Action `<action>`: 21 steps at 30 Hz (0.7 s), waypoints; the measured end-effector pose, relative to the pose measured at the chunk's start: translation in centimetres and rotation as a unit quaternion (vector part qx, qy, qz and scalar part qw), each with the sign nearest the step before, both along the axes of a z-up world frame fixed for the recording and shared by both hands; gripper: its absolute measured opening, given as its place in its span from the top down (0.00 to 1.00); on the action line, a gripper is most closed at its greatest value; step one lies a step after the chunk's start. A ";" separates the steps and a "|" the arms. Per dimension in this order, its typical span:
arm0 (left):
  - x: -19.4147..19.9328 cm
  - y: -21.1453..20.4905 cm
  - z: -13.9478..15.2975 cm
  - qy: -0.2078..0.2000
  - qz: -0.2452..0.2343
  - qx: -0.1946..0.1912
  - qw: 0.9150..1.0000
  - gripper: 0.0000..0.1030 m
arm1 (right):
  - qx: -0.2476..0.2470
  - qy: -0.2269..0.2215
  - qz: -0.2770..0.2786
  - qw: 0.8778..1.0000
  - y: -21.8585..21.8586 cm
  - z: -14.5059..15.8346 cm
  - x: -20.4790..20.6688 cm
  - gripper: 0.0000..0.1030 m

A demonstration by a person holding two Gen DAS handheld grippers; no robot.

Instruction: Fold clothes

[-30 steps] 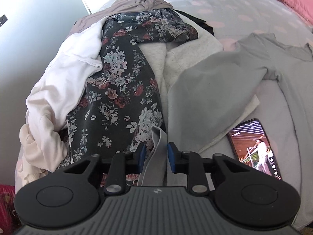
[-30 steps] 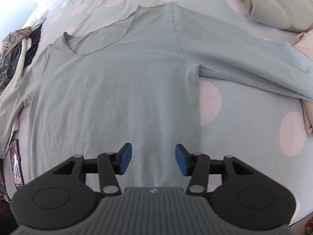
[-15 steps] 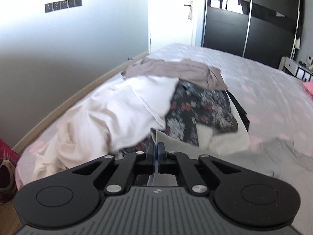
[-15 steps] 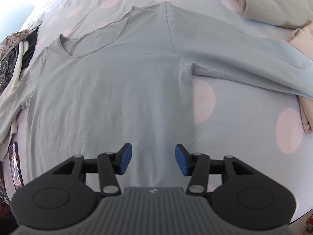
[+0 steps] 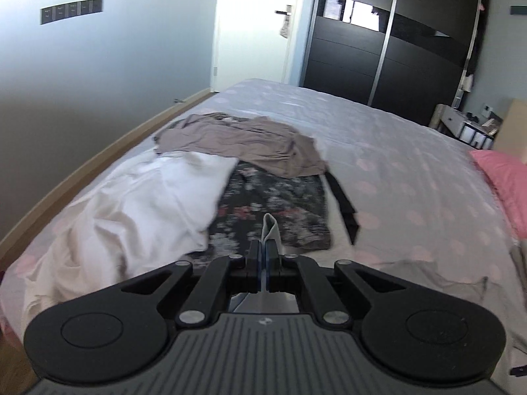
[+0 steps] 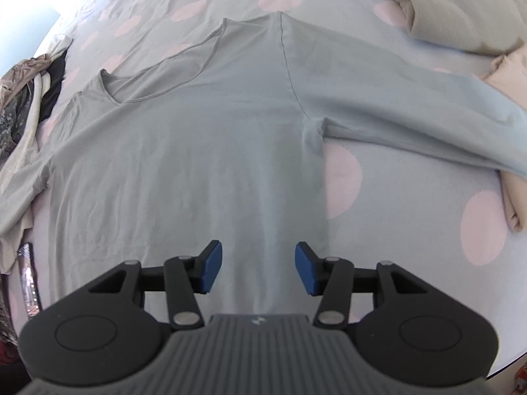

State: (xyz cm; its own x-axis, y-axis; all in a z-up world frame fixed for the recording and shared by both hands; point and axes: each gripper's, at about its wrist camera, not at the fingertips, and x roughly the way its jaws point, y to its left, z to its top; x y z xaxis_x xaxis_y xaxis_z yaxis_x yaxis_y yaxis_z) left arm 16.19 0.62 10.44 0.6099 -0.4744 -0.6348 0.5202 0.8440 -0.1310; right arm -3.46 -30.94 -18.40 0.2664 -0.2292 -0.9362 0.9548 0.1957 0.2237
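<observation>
A grey long-sleeved shirt lies spread flat on the bed, neckline away from me, one sleeve stretched out to the right. My right gripper hovers open over the shirt's lower part, nothing between its blue pads. In the left wrist view my left gripper is shut on the end of the shirt's other sleeve, a small fold of grey cloth sticking up past the pads, lifted above the bed. More of the grey shirt shows low at the right.
A heap of clothes lies on the bed's left side: a white garment, a dark floral one, a taupe one. A phone rests by the shirt's left edge. Beige cloth and a pink pillow sit toward the right.
My left gripper closed on the sleeve end and rose with it, tilting up so the room's wall and wardrobe come into view. The right gripper stayed where it was, still open.
</observation>
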 end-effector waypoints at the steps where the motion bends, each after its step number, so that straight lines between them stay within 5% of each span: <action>1: -0.7 -1.3 0.7 0.002 -0.021 -0.009 1.000 1.00 | -0.001 0.002 0.003 1.000 -0.1 0.1 0.2 0.49; 5: -3.8 -7.6 3.8 -0.013 -0.109 -0.034 0.993 1.00 | -0.004 0.000 0.017 1.000 -0.3 0.4 1.1 0.49; 10: -8.5 -15.8 4.3 -0.007 -0.220 -0.046 0.974 1.00 | -0.012 -0.004 0.023 1.000 -0.4 1.0 1.2 0.49; 15: -13.2 -23.7 -0.1 0.040 -0.319 -0.027 0.947 1.00 | -0.013 -0.003 0.016 1.000 -0.6 1.0 0.7 0.49; 21: -16.9 -30.8 -8.2 0.113 -0.383 -0.013 0.917 1.00 | -0.026 -0.001 0.004 1.000 -0.9 1.3 -0.2 0.49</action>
